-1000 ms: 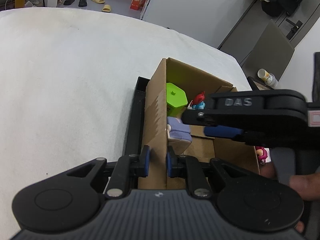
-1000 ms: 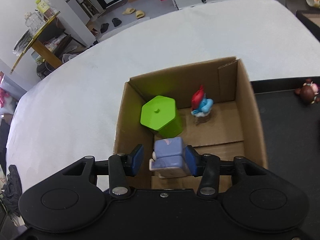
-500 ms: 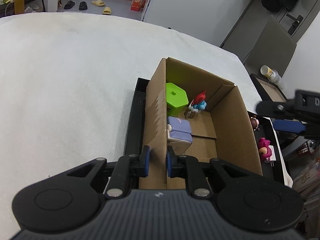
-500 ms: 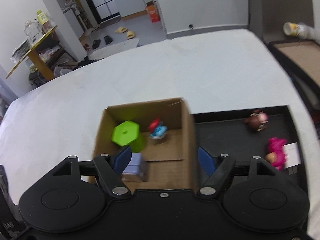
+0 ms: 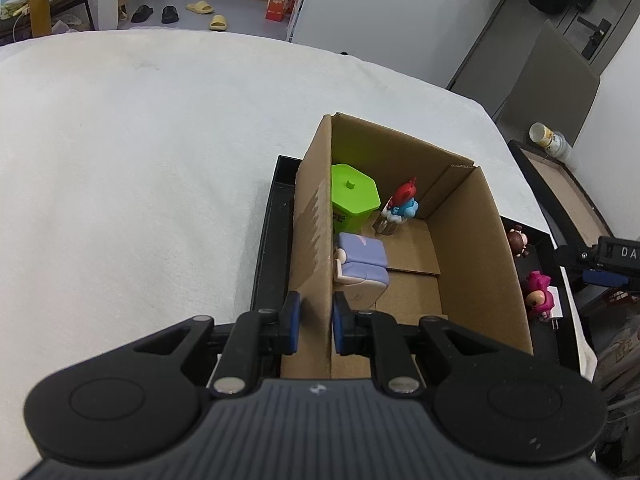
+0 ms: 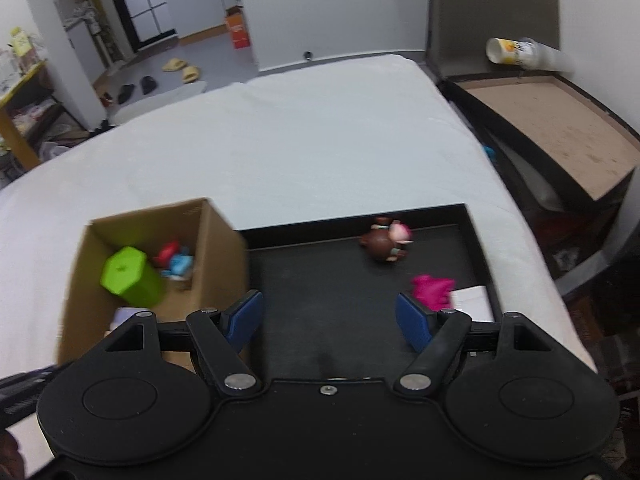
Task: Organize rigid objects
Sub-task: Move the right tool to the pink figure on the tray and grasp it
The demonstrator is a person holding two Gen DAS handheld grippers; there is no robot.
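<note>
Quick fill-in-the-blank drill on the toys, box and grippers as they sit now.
The left gripper is clamped on the wall of the cardboard ____.
The right gripper hangs over the black tray with its jaws ____.
The green container sits ____ the box.
The pink toy lies on the ____.

Missing words: box; open; inside; tray

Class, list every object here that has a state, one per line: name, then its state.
left gripper: shut on the cardboard box wall
right gripper: open, empty
cardboard box: open-topped
green hexagonal container: lid on, upright
brown figurine: lying on black tray
</note>
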